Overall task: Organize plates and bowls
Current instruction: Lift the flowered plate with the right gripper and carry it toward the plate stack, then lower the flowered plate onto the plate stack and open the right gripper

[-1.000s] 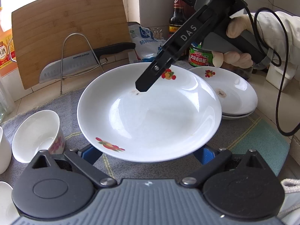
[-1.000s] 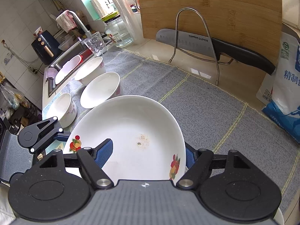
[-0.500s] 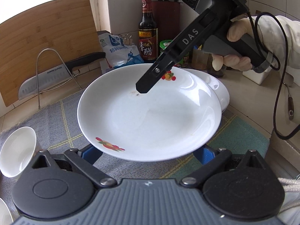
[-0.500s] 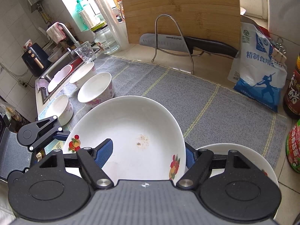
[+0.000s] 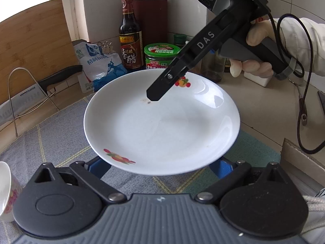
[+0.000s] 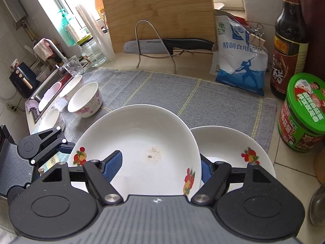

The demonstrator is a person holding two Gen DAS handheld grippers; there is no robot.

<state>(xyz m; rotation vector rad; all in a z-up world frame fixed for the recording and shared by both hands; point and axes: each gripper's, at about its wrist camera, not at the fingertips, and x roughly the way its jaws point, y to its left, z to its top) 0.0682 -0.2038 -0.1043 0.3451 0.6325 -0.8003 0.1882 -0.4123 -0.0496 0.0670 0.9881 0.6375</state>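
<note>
A white plate with fruit prints is held in the air between both grippers. My left gripper grips its near rim from below. My right gripper is shut on the opposite rim, and one of its fingers lies on the plate's inside. In the right wrist view the held plate hangs partly over a stack of matching plates on the grey mat. Several white floral bowls stand at the mat's left end near the sink.
A green-lidded jar, a dark vinegar bottle and a blue-white salt bag stand right of the mat. A knife on a wire rack and a bamboo board stand behind. A glass stands by the sink.
Both grippers have carried the plate to the right, away from the bowls. It now hangs over the stack of plates beside the jar.
</note>
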